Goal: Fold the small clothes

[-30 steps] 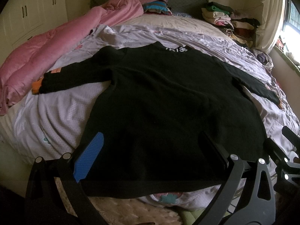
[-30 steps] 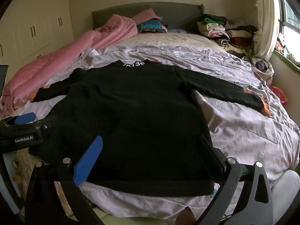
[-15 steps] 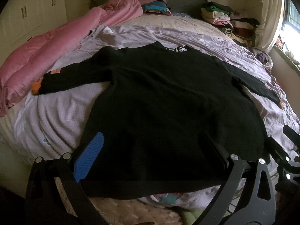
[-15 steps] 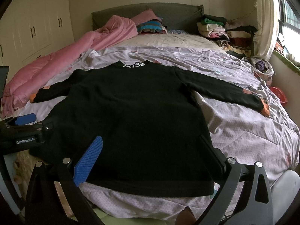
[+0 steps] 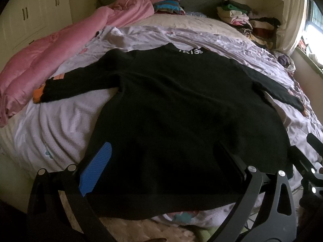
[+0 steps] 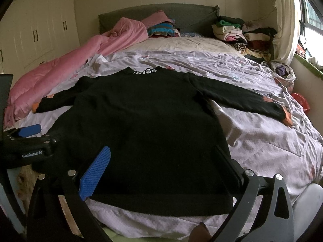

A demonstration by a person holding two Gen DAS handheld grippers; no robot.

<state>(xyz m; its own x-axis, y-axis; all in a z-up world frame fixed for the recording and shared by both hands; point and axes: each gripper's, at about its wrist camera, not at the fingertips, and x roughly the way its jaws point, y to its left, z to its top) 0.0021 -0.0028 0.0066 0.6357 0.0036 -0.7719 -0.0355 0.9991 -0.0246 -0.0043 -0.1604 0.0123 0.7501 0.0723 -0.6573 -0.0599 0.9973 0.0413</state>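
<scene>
Sweater black, flat, sleeves spread

A black sweater lies flat on the bed, both sleeves spread, its collar with white lettering at the far end. The left gripper hovers over the near hem, jaws spread wide. A pink quilt runs along the far left; stacked clothes sit far right.
</scene>
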